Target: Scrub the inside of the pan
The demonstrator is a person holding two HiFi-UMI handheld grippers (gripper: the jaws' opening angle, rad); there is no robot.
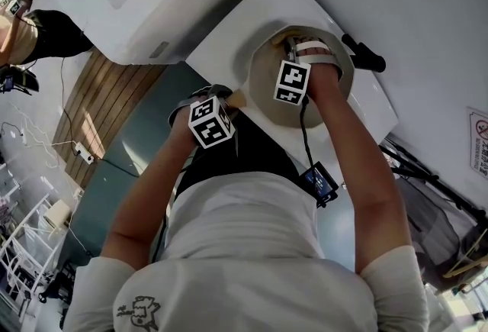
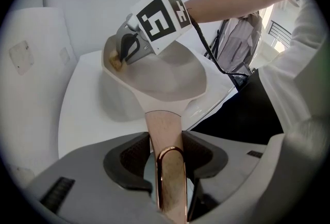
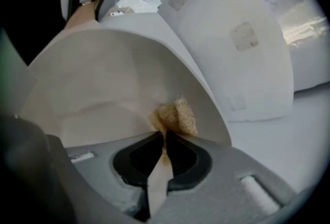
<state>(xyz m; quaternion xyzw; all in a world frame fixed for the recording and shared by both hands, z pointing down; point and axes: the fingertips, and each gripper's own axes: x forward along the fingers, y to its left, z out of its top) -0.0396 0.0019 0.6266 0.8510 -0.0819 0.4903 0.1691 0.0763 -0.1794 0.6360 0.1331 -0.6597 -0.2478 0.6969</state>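
A cream pan [image 1: 345, 72] with a wooden handle [image 1: 239, 99] stands on the white table [image 1: 244, 14]. My left gripper [image 1: 229, 103] is shut on that handle [image 2: 164, 127], whose copper loop lies between the jaws, and the pan's bowl [image 2: 170, 76] lies ahead of it. My right gripper [image 1: 299, 44] reaches down into the pan, shut on a tan sponge [image 3: 178, 117]. The sponge presses against the pan's inner wall [image 3: 103, 89] near the rim. In the left gripper view the right gripper [image 2: 122, 57] sits at the pan's far left side with the sponge [image 2: 116, 63] at its tip.
A black handle-like object [image 1: 364, 53] lies on the table beyond the pan. A big white curved shell [image 3: 247, 37] rises close behind the table. The table's near edge runs just under the pan handle. A dark metal frame [image 1: 427, 178] stands at the right.
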